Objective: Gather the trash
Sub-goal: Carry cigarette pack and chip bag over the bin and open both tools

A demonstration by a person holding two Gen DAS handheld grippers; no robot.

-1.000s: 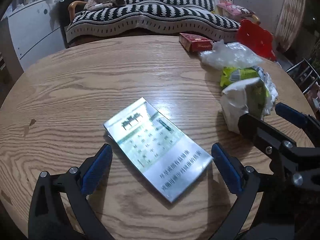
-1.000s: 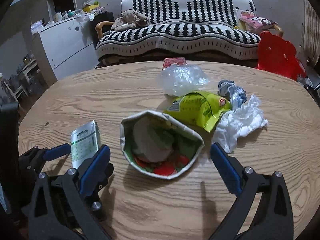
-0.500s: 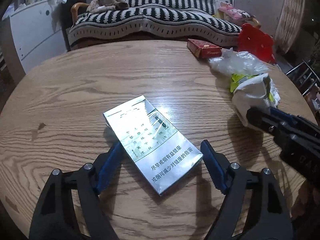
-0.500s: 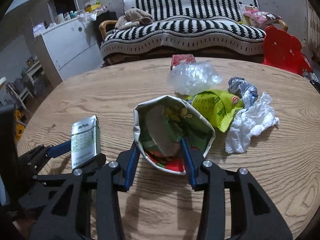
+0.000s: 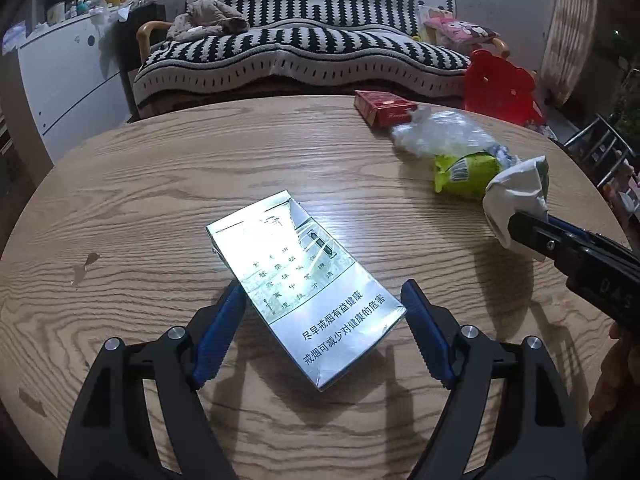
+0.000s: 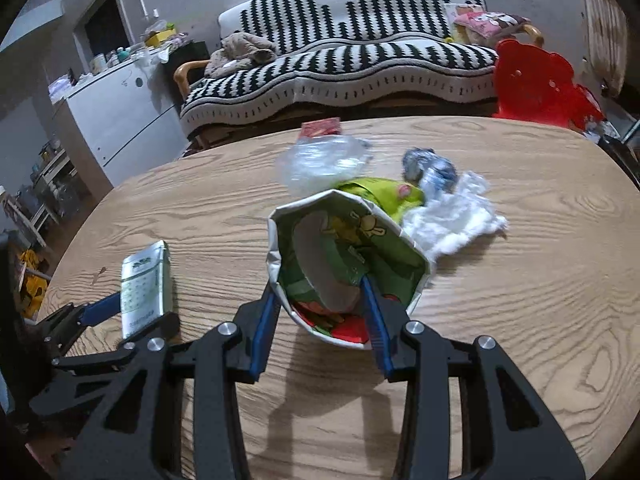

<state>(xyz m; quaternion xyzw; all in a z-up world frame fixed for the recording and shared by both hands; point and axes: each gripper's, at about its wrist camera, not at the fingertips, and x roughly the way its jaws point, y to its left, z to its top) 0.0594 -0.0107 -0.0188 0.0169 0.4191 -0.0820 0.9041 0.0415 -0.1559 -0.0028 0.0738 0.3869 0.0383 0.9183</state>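
The left gripper (image 5: 322,326) clamps a silver, glossy cigarette pack (image 5: 304,292) between its blue pads, the pack tilted with its far end raised and printed characters across its near half; glare whitens the upper face. The pack's corners are dented. The right gripper (image 6: 318,316) pinches the near wall of a crumpled paper cup (image 6: 344,264), one finger outside it and the other inside; the cup is white outside, printed green with a cartoon figure inside, red at the bottom, and its mouth faces the camera.

Just beyond the cup lie a lime-green snack wrapper (image 6: 380,194), a wad of white tissue (image 6: 452,220), a crushed bluish foil ball (image 6: 428,168) and a clear plastic bag (image 6: 320,162), all bunched close together. Farther ahead, near the far edge, sits a red cigarette box (image 5: 384,108). To the left of the right gripper, the left one shows with its silver pack.

The worktop (image 5: 160,200) is a round wooden table with strong grain and a small chip in its finish. Behind it stand a sofa with a black-and-white throw (image 5: 312,48), a red plastic child's chair (image 6: 540,84) and a white cabinet (image 6: 120,120) cluttered with bottles.
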